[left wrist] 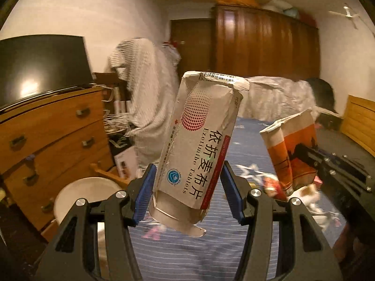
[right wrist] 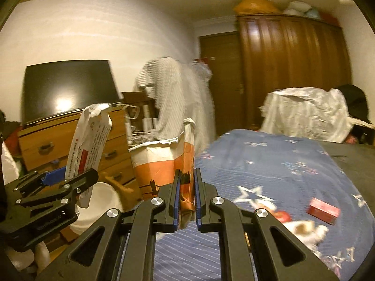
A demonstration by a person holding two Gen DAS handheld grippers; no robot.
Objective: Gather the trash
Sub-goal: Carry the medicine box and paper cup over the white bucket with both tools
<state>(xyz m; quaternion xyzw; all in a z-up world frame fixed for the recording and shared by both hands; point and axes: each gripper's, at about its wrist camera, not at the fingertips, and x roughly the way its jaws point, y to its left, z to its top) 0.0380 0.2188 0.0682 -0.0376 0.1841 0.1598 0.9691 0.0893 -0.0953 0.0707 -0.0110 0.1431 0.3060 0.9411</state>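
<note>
Both pieces of trash lifted clear of the bed (right wrist: 293, 164), apparently for carrying toward the white bin (left wrist: 86, 194) beside the wooden dresser (left wrist: 54, 126). Best to keep each grip firm, bring the boxes squarely over the bin mouth, and release only once above it. Left gripper (left wrist: 187, 187) partly open, blue pads clamped on the lower half of a crumpled white tablet box (left wrist: 199, 135), tilted but roughly upright. Right gripper (right wrist: 187, 196) nearly closed, pinching an edge of a flattened orange-and-white carton (right wrist: 164, 161). More litter, including a small red box (right wrist: 323, 210), lying on the bed.
</note>
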